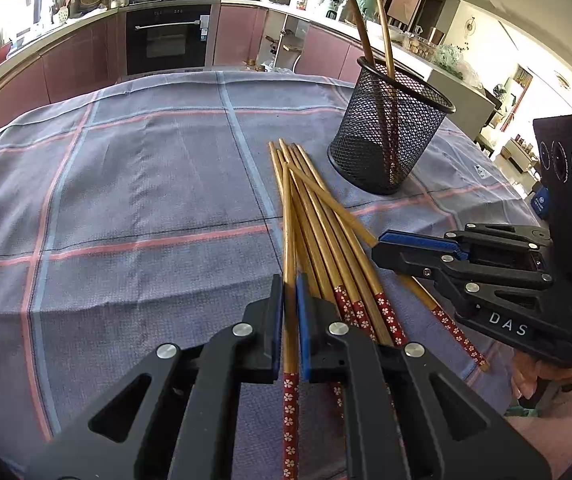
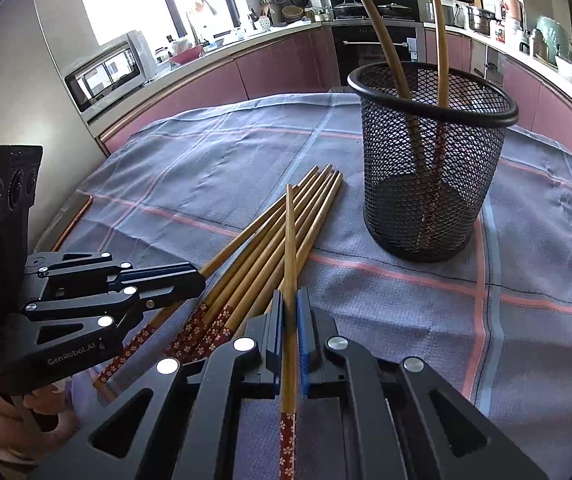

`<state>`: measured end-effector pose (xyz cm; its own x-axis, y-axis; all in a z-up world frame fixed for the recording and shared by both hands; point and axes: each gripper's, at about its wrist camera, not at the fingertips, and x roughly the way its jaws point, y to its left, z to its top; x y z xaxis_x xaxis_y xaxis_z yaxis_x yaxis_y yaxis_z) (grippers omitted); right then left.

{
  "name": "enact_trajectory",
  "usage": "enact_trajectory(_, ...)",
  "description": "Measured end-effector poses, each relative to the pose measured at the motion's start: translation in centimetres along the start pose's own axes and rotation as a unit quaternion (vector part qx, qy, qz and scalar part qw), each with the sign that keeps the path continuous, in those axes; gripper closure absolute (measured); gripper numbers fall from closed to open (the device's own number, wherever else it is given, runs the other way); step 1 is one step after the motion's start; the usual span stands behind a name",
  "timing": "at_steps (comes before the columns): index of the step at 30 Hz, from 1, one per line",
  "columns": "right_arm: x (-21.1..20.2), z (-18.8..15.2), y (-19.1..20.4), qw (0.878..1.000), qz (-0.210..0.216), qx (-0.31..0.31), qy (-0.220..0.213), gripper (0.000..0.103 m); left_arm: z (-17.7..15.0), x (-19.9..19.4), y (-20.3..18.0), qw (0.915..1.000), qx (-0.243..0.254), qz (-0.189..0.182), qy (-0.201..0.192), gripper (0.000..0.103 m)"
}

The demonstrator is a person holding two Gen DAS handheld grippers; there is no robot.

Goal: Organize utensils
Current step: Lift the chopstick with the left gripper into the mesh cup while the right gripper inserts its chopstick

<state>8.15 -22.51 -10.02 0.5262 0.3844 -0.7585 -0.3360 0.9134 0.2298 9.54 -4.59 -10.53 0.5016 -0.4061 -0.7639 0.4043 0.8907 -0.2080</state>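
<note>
Both my wrist cameras look steeply down along their fingers, close above the plaid tablecloth (image 1: pixel 146 184). Left view has the mesh holder (image 1: pixel 390 136) ahead-right; right view sees it nearer. Both share it and the chopstick pile (image 2: pixel 270 240).

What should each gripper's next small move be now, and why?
Probably lift both and carry them to the mesh holder. The left gripper and right gripper are each shut on one chopstick, two chopsticks already stand in the holder, and the loose pile lies on the tablecloth beside it.
</note>
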Motion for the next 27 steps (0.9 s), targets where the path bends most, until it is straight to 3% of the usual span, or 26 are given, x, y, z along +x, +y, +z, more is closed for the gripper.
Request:
enact_trajectory(13,0.7,0.3,-0.4,1.000,0.006,-0.003,0.007,0.097,1.5,1.5,0.7,0.9998,0.000,-0.011,0.019,0.094)
enact_trajectory(18,-1.5,0.7,-0.9,0.999,0.016,0.000,-0.028,0.097,1.7,0.9,0.1,0.9998,0.000,-0.019,0.010,0.095)
enact_trajectory(27,-6.6,2.0,-2.0,0.995,0.028,0.004,-0.095,0.097,3.6,-4.1,-0.5,0.9967,0.004,-0.065,-0.048,0.095)
